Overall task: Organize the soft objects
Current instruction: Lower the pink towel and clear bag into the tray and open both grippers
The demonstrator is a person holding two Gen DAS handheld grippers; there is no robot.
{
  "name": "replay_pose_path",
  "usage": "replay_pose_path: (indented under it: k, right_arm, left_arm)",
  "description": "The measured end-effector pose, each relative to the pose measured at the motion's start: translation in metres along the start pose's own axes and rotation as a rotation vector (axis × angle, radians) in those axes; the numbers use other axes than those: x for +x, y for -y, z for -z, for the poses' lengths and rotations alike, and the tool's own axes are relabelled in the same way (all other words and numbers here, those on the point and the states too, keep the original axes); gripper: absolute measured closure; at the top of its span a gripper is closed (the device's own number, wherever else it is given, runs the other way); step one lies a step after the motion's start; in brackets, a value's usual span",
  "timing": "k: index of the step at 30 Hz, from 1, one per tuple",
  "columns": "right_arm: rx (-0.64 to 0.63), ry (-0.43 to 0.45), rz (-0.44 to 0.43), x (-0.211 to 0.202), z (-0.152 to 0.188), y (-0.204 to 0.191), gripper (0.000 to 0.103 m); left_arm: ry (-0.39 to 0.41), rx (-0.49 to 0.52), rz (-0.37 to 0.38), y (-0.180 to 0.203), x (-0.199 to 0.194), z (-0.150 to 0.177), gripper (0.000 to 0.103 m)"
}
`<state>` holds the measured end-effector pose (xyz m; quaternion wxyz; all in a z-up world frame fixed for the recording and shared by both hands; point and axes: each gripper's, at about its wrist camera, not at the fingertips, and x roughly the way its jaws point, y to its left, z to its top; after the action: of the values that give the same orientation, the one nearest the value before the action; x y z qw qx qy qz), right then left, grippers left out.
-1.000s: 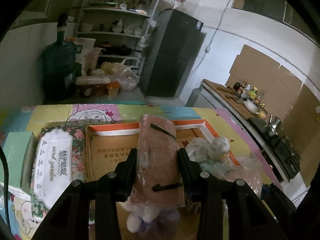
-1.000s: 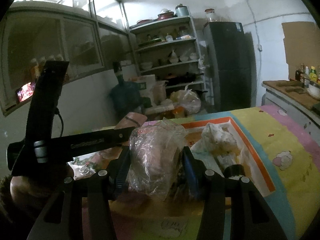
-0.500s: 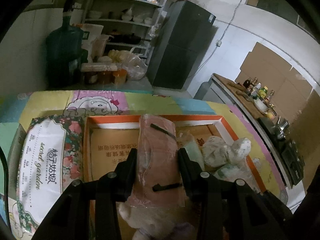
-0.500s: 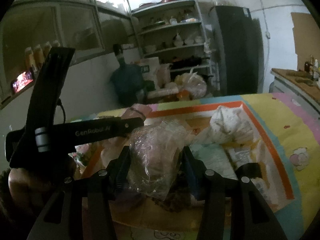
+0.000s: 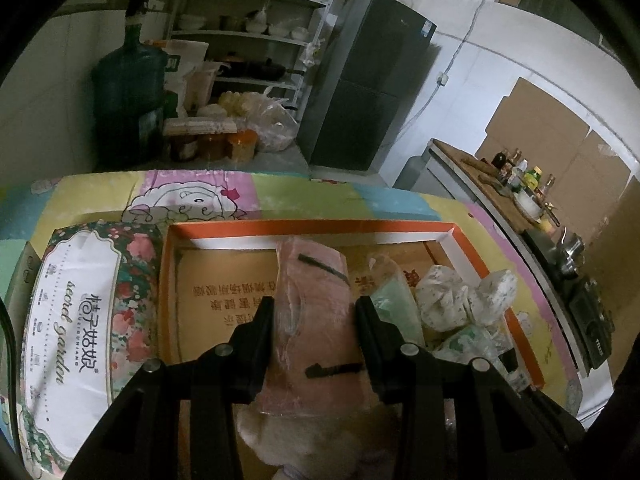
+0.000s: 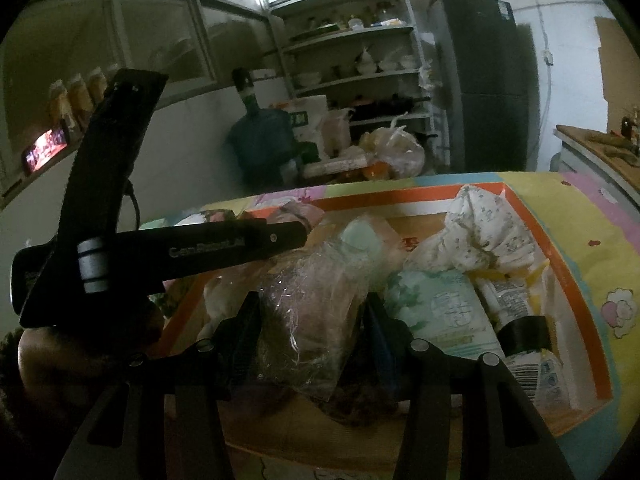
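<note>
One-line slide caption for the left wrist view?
Left tool grips a bagged pink pack over the orange-rimmed box.

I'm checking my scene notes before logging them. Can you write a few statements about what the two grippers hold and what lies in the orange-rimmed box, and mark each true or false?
1. The left gripper is shut on a pink bagged bundle. True.
2. The right gripper hangs open with nothing between its jaws. False: it is shut on a crinkled clear plastic bag.
3. The floral tissue pack lies inside the orange-rimmed box. False: it lies beside the box, outside its left wall.
4. A white speckled cloth bundle sits in the box's far right corner. True.
5. The box stands on a colourful cartoon cloth. True.
</note>
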<state>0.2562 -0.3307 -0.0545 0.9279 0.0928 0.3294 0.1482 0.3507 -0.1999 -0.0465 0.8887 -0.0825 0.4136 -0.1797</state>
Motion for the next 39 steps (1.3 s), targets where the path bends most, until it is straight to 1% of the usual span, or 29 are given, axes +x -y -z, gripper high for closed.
replay_pose_path:
  k: [11,18,21,26,39]
  right_arm:
    - [0.007,-0.038,-0.008,0.008,0.000,0.001,0.050]
    - [0.015,-0.045,-0.010,0.009,0.000,0.000,0.049]
    - [0.017,-0.044,-0.014,0.009,0.000,0.001,0.045]
    - [0.017,-0.041,-0.015,0.010,-0.001,0.001,0.038]
    - [0.021,-0.031,-0.016,0.006,-0.001,0.002,0.037]
  left_arm:
    - [-0.032,0.000,-0.004,-0.004,0.007,0.001,0.062]
    - [-0.043,-0.013,0.003,-0.003,0.009,0.002,0.061]
    - [-0.051,-0.013,0.008,-0.004,0.010,0.003,0.059]
    - [-0.043,-0.003,0.026,-0.002,0.006,0.004,0.050]
    - [-0.003,0.001,0.044,-0.001,-0.005,0.001,0.044]
